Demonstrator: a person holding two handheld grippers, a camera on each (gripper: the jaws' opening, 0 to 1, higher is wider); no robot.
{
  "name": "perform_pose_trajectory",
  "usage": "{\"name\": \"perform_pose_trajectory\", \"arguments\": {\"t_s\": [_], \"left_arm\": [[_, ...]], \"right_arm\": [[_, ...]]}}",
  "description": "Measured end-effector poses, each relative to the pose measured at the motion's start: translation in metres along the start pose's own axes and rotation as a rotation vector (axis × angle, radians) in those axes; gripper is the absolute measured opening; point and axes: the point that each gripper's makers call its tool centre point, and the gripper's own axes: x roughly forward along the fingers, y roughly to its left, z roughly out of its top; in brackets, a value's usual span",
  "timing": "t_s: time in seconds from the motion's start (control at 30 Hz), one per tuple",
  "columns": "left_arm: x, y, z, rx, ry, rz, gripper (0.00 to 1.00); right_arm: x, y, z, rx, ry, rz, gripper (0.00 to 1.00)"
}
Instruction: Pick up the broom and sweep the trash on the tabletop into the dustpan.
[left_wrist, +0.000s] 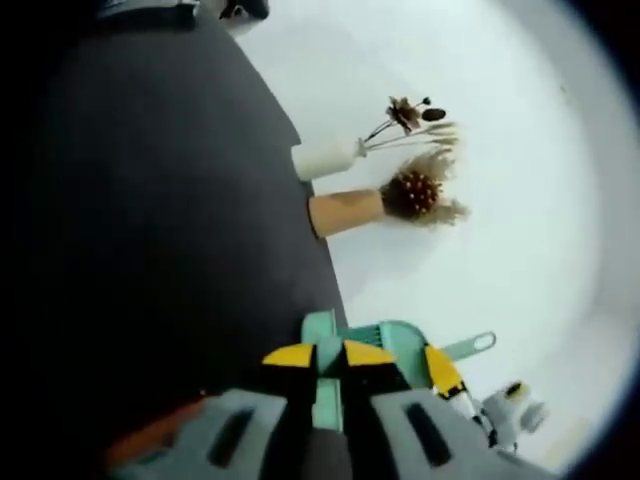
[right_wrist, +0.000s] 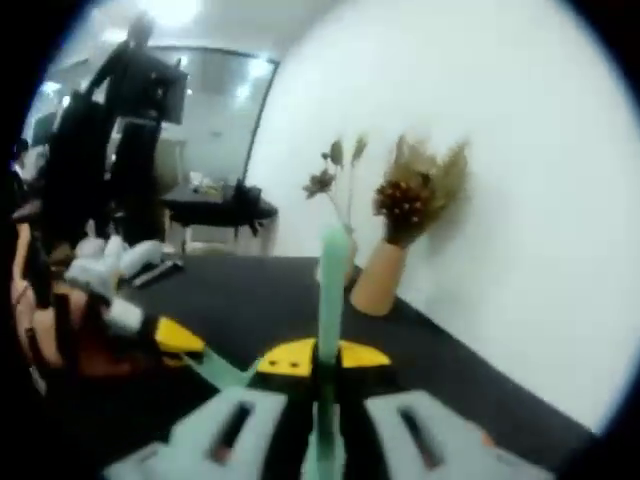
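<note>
My left gripper (left_wrist: 330, 355) is shut on the mint-green dustpan (left_wrist: 385, 335), whose handle runs down between the yellow-tipped jaws. It hangs over the edge of the dark tabletop (left_wrist: 180, 220) by the white wall. My right gripper (right_wrist: 322, 357) is shut on the broom's thin green handle (right_wrist: 331, 285), which rises straight up between its jaws; the bristles are hidden. In the left gripper view the right gripper (left_wrist: 445, 372) comes in at the lower right, with the handle's looped end (left_wrist: 474, 346) sticking out past it. The left gripper (right_wrist: 178, 338) sits low left in the right gripper view.
A tan vase (left_wrist: 345, 212) with a brown dried bloom and a white vase (left_wrist: 325, 158) with dry stems stand on the table against the wall (left_wrist: 500, 200). Both vases, tan (right_wrist: 378, 280) and white (right_wrist: 345, 262), are just ahead of the broom handle. A person (right_wrist: 130, 110) stands by a far desk.
</note>
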Motion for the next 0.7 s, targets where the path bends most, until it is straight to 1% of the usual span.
{"name": "perform_pose_trajectory", "arguments": {"t_s": [0.1,0.13,0.17,0.2,0.27,0.3,0.33,0.37,0.4,0.43,0.47,0.5,0.57,0.6,0.67,0.7], "left_arm": [[0.001,0.0,0.001,0.0,0.0,0.0,0.09],[0.001,0.0,0.001,0.0,0.0,-0.001,0.09],[0.001,0.0,0.001,0.001,0.001,-0.001,0.09],[0.001,0.0,0.001,0.0,0.001,-0.001,0.09],[0.002,0.0,0.002,-0.001,0.001,-0.002,0.09],[0.002,0.0,0.002,-0.001,0.001,-0.003,0.09],[0.002,0.0,0.002,0.0,0.002,-0.003,0.09],[0.002,0.0,0.002,-0.001,0.002,-0.004,0.09],[0.002,0.0,0.002,-0.001,0.002,-0.004,0.09],[0.002,0.0,0.002,-0.001,0.002,-0.004,0.09],[0.002,0.0,0.002,0.0,0.002,-0.004,0.09],[0.002,0.0,0.002,0.001,0.002,-0.004,0.09],[0.002,0.0,0.002,0.0,0.003,-0.005,0.09],[0.001,0.0,0.002,-0.002,0.003,-0.004,0.09],[0.0,0.0,0.002,-0.01,0.0,-0.003,0.09],[-0.001,0.0,0.002,-0.015,-0.001,-0.004,0.09]], "right_arm": [[0.002,-0.006,-0.011,-0.091,0.054,-0.082,0.07],[0.009,-0.011,-0.012,-0.118,0.067,-0.096,0.07],[0.01,-0.01,-0.014,-0.133,0.076,-0.103,0.07],[0.013,-0.002,-0.021,-0.152,0.091,-0.096,0.06],[0.015,0.013,-0.029,-0.133,0.112,-0.059,0.06],[0.016,0.026,-0.03,-0.096,0.112,-0.008,0.06],[0.016,0.036,-0.029,-0.066,0.109,0.023,0.07],[0.014,0.038,-0.024,-0.085,0.088,0.018,0.07],[0.011,0.043,-0.02,-0.084,0.08,0.031,0.07],[0.008,0.05,-0.011,-0.036,0.05,0.063,0.06],[0.01,0.05,-0.001,0.009,0.035,0.099,0.06],[0.007,0.053,0.005,0.034,0.021,0.115,0.06],[0.0,0.049,0.011,0.018,0.001,0.101,0.06],[-0.003,0.041,0.014,-0.022,-0.014,0.055,0.07],[-0.007,0.025,0.015,-0.081,-0.018,-0.012,0.06],[-0.01,0.019,0.015,-0.078,-0.019,-0.024,0.06]]}}
